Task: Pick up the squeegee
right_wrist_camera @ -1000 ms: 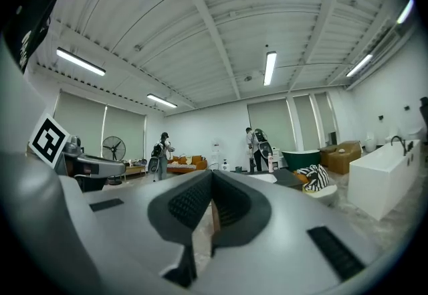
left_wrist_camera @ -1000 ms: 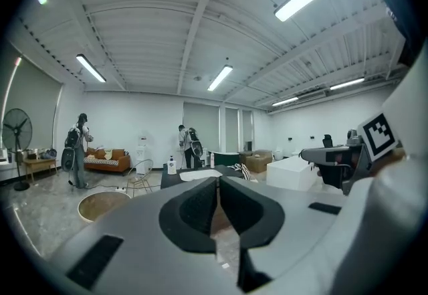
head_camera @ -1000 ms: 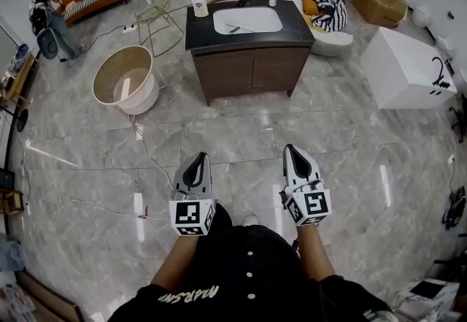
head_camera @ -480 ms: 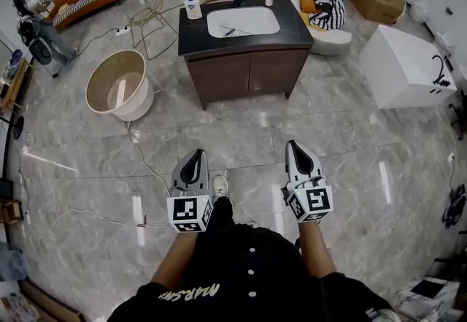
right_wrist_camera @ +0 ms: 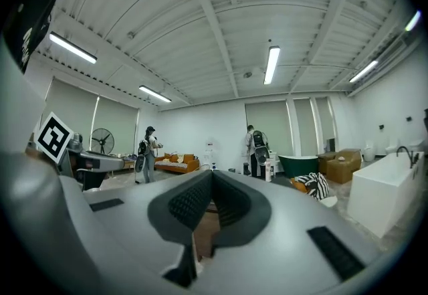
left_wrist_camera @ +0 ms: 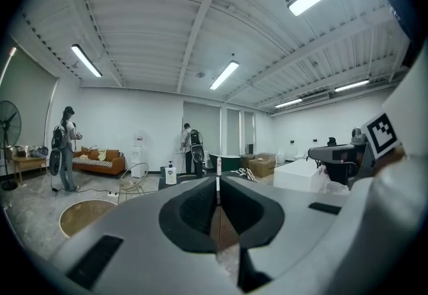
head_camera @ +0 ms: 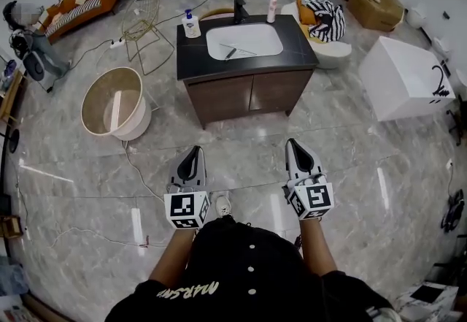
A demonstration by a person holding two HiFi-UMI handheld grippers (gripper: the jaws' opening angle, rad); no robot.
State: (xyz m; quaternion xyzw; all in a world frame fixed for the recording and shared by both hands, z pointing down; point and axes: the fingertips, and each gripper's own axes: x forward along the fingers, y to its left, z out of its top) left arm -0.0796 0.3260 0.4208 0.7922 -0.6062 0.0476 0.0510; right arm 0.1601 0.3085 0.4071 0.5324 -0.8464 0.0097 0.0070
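Note:
The squeegee [head_camera: 230,52], a small dark-handled tool, lies at the left side of the white basin [head_camera: 244,41] set in a dark-topped vanity [head_camera: 248,90] across the marble floor. Both grippers are held side by side in front of the person, well short of the vanity and pointing toward it. My left gripper [head_camera: 194,150] is shut with nothing in it, its jaws meeting in a thin line in the left gripper view [left_wrist_camera: 218,180]. My right gripper [head_camera: 293,144] is likewise shut and empty in the right gripper view [right_wrist_camera: 211,173].
On the vanity top stand a soap bottle [head_camera: 191,25], a faucet [head_camera: 239,10] and a slim bottle [head_camera: 272,9]. A round beige tub [head_camera: 113,103] and a wire chair [head_camera: 142,14] are at the left, a white bathtub [head_camera: 405,79] at the right. A cable [head_camera: 139,166] trails over the floor. People stand at the back.
The person has walked forward: the vanity, tub and white bathtub now sit closer to both grippers. The grippers keep their pose and stay shut.

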